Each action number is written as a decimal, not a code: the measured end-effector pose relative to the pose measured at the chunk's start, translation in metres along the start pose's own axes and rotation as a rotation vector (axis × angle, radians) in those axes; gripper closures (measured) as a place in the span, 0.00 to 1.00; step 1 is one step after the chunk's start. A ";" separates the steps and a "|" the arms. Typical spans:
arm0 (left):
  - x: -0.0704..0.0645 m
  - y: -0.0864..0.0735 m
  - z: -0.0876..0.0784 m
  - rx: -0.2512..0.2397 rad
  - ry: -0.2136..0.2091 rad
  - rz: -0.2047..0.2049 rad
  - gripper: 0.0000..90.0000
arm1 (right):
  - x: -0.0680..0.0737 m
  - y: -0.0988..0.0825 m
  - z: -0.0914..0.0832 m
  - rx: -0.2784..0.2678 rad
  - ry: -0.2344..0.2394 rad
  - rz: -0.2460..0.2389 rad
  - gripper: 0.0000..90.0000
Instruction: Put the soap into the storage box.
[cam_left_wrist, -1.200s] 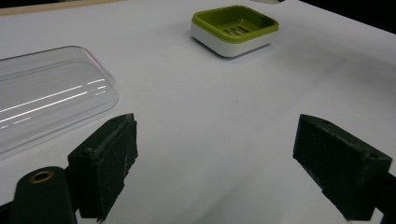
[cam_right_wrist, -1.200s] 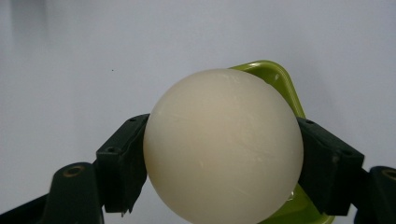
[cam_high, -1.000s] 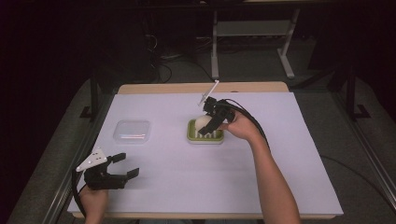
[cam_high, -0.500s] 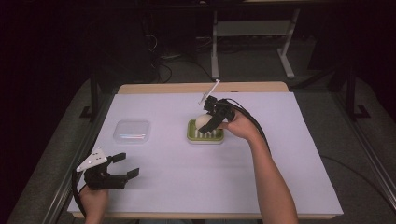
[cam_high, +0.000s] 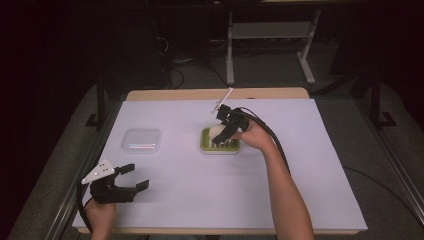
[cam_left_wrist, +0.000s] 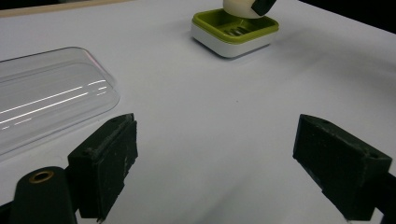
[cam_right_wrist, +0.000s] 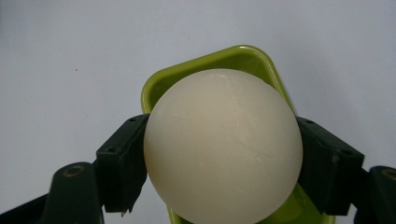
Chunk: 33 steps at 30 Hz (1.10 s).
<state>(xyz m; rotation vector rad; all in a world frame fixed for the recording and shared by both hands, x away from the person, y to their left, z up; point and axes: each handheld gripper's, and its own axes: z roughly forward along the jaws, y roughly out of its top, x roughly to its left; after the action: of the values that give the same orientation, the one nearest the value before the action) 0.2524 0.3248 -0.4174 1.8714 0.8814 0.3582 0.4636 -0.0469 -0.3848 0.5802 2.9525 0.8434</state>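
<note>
Your right gripper has its two black jaws clamped on the sides of a cream-white ball, one pad pressed against each flank, so the ball sits squarely between them. Directly beneath those jaws lies the green dish, its ribbed floor and rounded rim showing past the top of the ball in the right gripper view; whether the ball touches the dish or hangs just above it, you cannot tell from these pictures. Your left gripper rests near your edge of the white table, well apart from the dish, with its jaws spread wide and nothing between them. Just ahead of its left jaw, off to that side, sits the clear plastic lid, flat on the table; farther ahead, beyond the gap between the jaws, stands the green dish with the ball over it.
</note>
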 end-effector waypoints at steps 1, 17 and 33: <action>0.000 0.000 0.000 0.000 0.001 -0.001 0.15 | 0.000 0.000 0.001 0.004 0.003 0.006 0.27; 0.000 0.000 0.000 0.000 0.000 -0.002 0.15 | -0.002 -0.002 0.010 0.030 0.005 0.031 0.27; 0.000 0.000 0.000 -0.001 0.000 0.001 0.15 | 0.000 -0.003 0.013 0.051 -0.008 0.032 0.27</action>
<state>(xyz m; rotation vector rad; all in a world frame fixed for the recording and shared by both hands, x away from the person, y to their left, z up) 0.2522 0.3245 -0.4171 1.8711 0.8805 0.3584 0.4641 -0.0424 -0.3973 0.6334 2.9729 0.7681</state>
